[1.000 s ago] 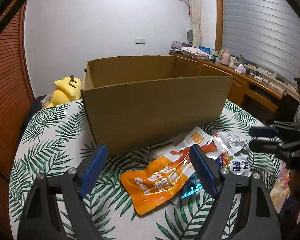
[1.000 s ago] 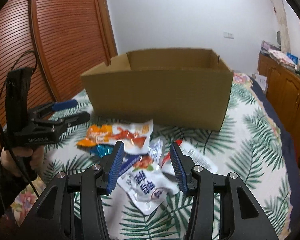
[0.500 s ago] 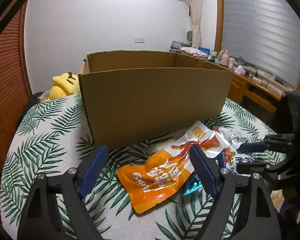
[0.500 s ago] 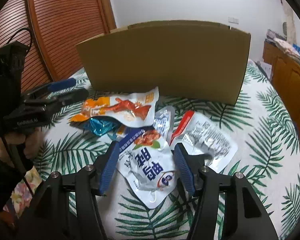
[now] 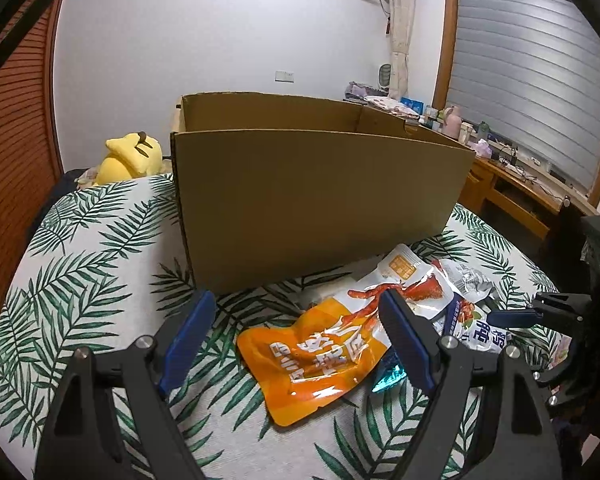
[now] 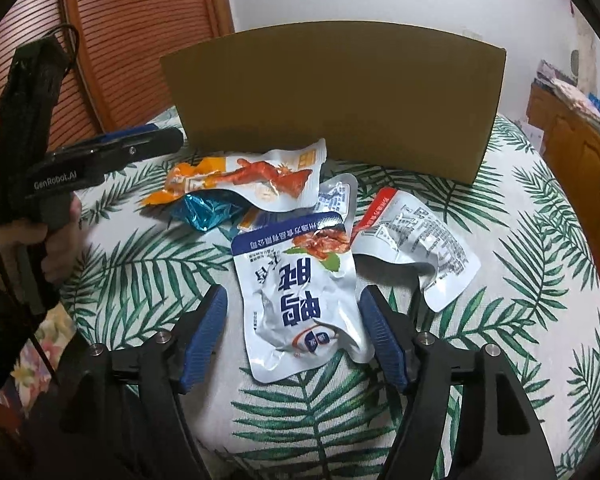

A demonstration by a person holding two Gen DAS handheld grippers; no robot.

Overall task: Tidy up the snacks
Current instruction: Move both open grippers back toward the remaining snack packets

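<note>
An open cardboard box [image 5: 316, 196] stands on the leaf-print cloth; it also shows in the right wrist view [image 6: 340, 96]. Snack packets lie in front of it. My left gripper [image 5: 296, 320] is open just above an orange and white packet [image 5: 320, 352]. My right gripper [image 6: 294, 312] is open, its fingers on either side of a white and blue packet [image 6: 300, 296]. A silver packet [image 6: 416, 240], a teal wrapper [image 6: 204, 212] and the orange packet [image 6: 252, 176] lie beyond it. The left gripper also shows in the right wrist view [image 6: 140, 146].
A yellow plush toy [image 5: 128, 156] sits behind the box at the left. A wooden desk [image 5: 512, 196] with clutter runs along the right wall under a shuttered window. Slatted wooden doors [image 6: 132, 32] stand at the left.
Both grippers came lower and closer to the packets. The right gripper's fingers now flank the white and blue packet. Both stayed open.
</note>
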